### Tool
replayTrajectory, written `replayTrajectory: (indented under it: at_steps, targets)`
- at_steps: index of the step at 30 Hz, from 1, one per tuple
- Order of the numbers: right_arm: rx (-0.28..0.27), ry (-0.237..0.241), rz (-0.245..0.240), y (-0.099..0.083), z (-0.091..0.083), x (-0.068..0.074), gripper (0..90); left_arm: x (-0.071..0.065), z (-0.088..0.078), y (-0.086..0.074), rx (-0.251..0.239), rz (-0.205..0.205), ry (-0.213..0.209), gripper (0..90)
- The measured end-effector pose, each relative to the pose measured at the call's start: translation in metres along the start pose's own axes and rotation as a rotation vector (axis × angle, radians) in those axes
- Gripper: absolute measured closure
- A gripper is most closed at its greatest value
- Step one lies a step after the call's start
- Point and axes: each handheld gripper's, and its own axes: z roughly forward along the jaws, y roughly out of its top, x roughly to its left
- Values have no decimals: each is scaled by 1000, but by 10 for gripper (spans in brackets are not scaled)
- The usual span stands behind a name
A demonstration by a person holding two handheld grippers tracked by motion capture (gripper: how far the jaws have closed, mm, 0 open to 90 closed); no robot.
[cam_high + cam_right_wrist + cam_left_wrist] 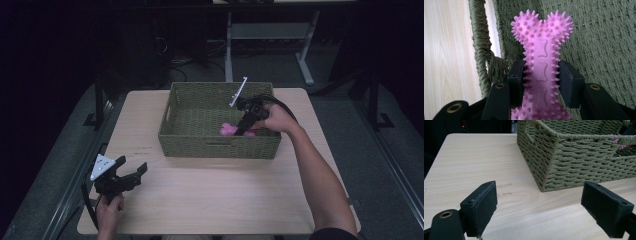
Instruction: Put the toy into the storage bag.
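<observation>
A pink spiked bone-shaped toy (541,57) is clamped between the jaws of my right gripper (541,80), which is shut on its shaft. In the high view the right gripper (243,129) reaches down into the green woven basket (190,142), with the pink toy (228,129) near the basket's front wall. My left gripper (131,172) rests low over the table's front left corner, jaws wide apart and nothing between them. In the left gripper view its fingers (480,205) frame bare tabletop, and the basket's corner (554,162) stands just ahead.
The wooden table (210,200) carries the basket at its back middle. A white bar (238,92) on the right gripper sticks up over the basket. Dark floor, a desk frame (270,35) and cables lie beyond the table.
</observation>
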Motion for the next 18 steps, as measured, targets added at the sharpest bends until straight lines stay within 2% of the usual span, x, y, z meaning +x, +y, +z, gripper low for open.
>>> replayTrajectory:
  at_steps: [10, 18]
  targets:
    - [16, -28, 12, -1, 5, -4, 577, 0, 0, 0, -1, -2, 2, 130]
    - [27, -21, 27, 0, 10, -9, 575, 1, 0, 0, -1, -5, 2, 130]
